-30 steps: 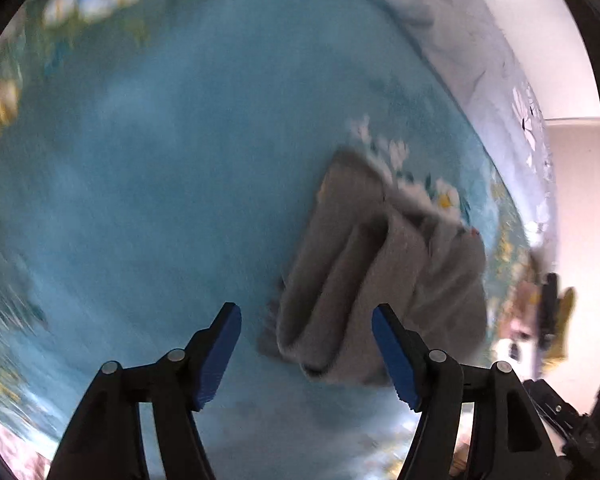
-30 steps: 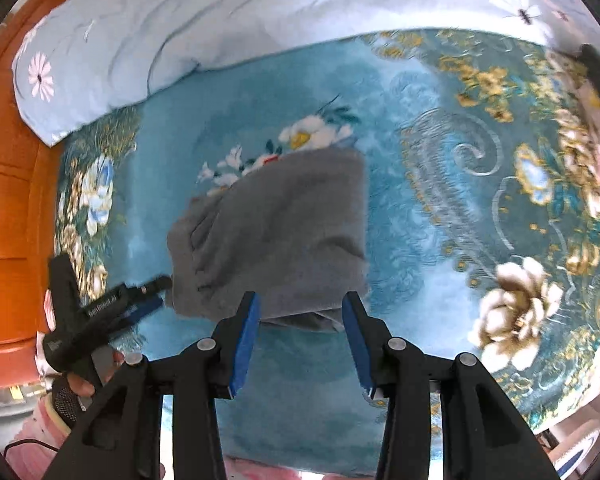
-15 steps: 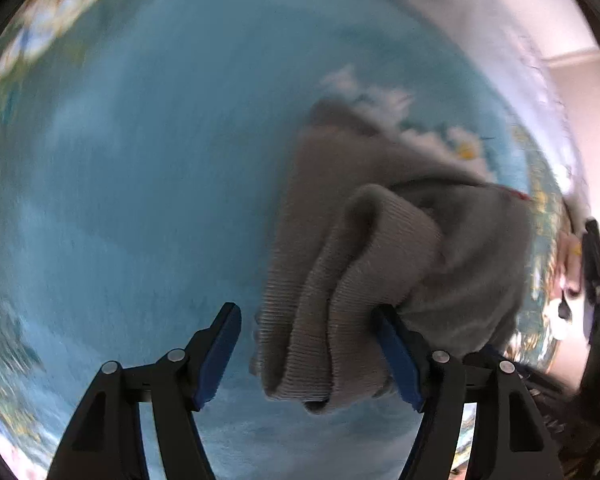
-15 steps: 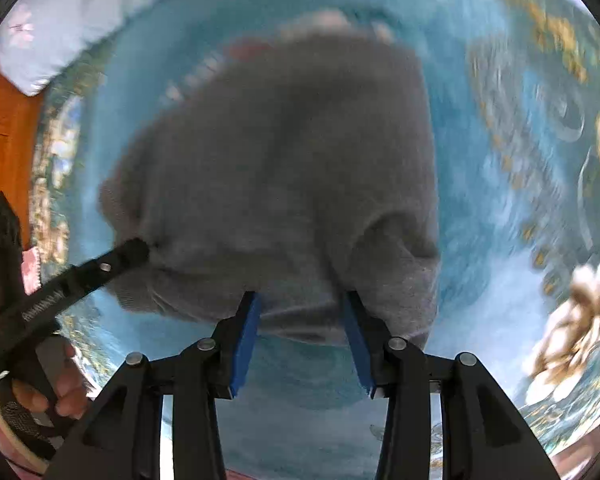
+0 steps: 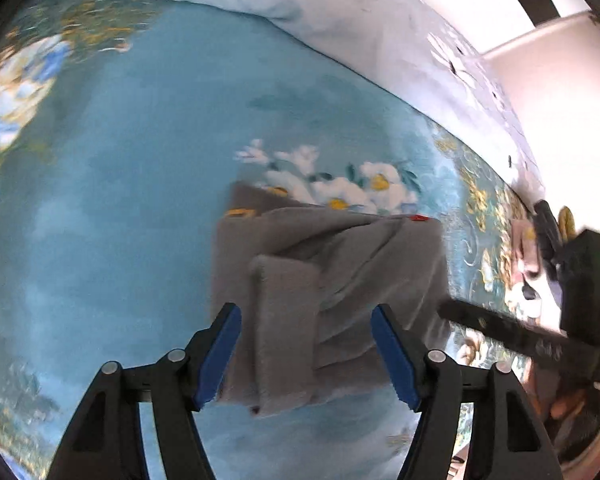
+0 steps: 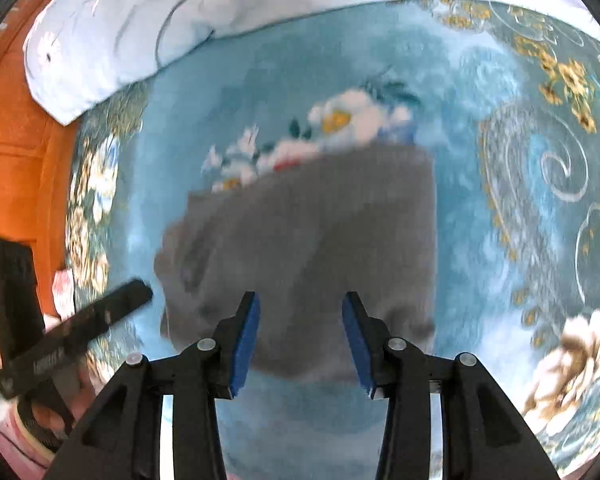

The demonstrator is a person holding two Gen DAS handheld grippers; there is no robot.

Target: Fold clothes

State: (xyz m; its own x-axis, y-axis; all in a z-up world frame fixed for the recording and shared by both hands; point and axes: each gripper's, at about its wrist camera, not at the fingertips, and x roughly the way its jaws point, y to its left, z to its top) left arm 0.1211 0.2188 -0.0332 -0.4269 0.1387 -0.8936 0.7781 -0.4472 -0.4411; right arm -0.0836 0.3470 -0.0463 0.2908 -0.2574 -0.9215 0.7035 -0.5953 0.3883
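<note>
Teal floral bedspread (image 6: 500, 220), white duvet (image 6: 139, 32) at far edge. Folded grey garment (image 6: 308, 232) lies mid-bed. Left gripper (image 5: 306, 354), right gripper (image 6: 297, 334) both wide, empty, hovering near its front edge. Writing unreadable.

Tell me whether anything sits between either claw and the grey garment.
Nothing visible does. The left claw and the right claw are both open right at the near edge of the grey garment, which lies alone on the blue bedspread.

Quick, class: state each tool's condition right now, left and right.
Left tool: open, holding nothing, over the folded grey knitted garment.
Right tool: open, holding nothing.
</note>
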